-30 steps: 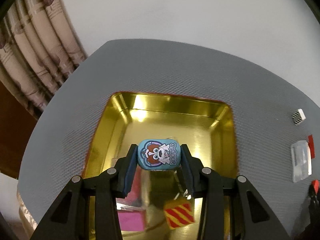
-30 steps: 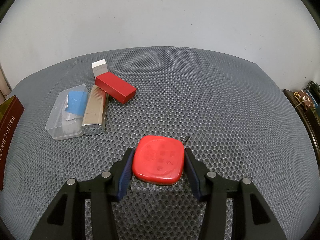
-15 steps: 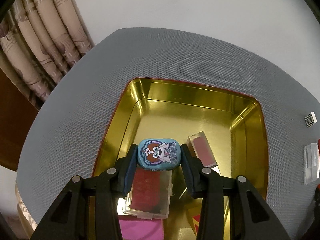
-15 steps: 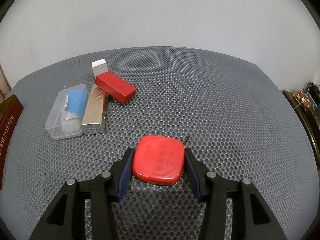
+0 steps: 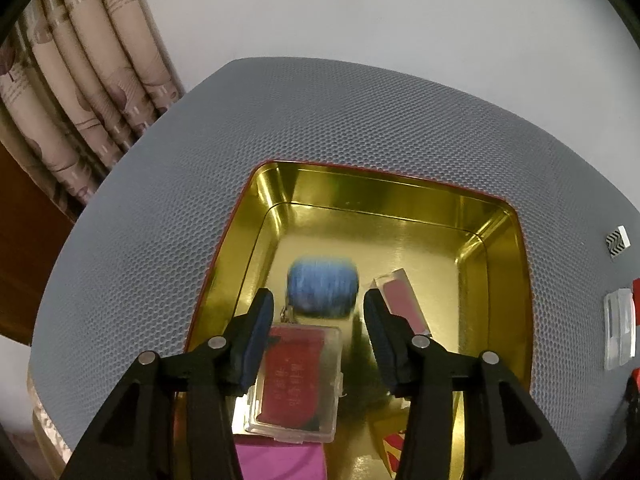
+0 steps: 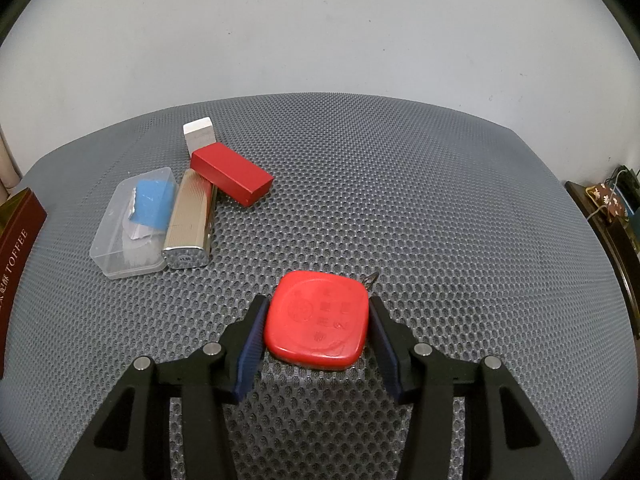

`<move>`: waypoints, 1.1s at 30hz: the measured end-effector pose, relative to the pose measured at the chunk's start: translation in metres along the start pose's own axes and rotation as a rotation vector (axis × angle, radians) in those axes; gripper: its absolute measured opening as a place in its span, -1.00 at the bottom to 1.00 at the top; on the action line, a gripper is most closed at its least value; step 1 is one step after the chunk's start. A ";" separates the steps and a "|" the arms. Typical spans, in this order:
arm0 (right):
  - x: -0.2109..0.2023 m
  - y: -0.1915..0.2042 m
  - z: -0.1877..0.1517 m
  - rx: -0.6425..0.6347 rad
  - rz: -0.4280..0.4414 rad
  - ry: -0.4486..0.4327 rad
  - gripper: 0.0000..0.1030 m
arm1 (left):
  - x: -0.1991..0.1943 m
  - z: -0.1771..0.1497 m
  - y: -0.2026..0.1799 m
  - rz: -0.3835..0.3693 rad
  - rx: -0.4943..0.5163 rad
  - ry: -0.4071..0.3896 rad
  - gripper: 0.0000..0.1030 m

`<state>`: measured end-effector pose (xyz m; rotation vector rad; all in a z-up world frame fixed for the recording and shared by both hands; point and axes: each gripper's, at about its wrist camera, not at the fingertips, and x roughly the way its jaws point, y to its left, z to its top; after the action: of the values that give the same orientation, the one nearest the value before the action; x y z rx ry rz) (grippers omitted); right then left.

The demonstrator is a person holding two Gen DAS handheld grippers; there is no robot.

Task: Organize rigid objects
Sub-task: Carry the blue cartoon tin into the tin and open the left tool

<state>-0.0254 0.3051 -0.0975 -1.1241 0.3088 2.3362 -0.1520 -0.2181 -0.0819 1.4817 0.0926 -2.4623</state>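
Note:
In the left wrist view, my left gripper (image 5: 318, 312) is open above a gold tin (image 5: 384, 196) on the grey mat. A blue rounded case (image 5: 322, 288), motion-blurred, is free of the fingers and lies or falls inside the tin. The tin also holds a clear box with a red card (image 5: 298, 380), a pink-topped clear block (image 5: 404, 304), a magenta item (image 5: 276, 462) and a red-and-yellow striped piece (image 5: 394, 446). In the right wrist view, my right gripper (image 6: 316, 322) is shut on a red rounded-square case (image 6: 318, 324) just above the mat.
Left of the right gripper lie a clear box with blue contents (image 6: 134, 222), a gold ribbed box (image 6: 188, 226), a red box (image 6: 231, 178) and a white block (image 6: 198, 136). A dark red toffee tin wall (image 6: 16, 252) stands at far left. Curtains (image 5: 80, 92) hang beyond the mat.
My left gripper has opened and let go of the blue case, which now sits lower in the tin. The right gripper and red case have not moved.

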 end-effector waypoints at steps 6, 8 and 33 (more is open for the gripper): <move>0.000 0.000 0.000 -0.002 -0.001 0.000 -0.01 | -0.017 -0.006 -0.005 -0.005 0.035 -0.038 -0.10; 0.000 0.000 0.000 -0.003 -0.003 0.000 -0.01 | -0.026 -0.011 -0.008 -0.006 0.073 -0.062 -0.07; -0.004 -0.010 -0.004 -0.001 0.000 -0.002 -0.04 | -0.062 -0.060 0.007 -0.048 0.120 -0.079 0.08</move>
<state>-0.0156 0.3109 -0.0967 -1.1222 0.3066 2.3381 -0.0713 -0.2016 -0.0551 1.4423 -0.0363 -2.6035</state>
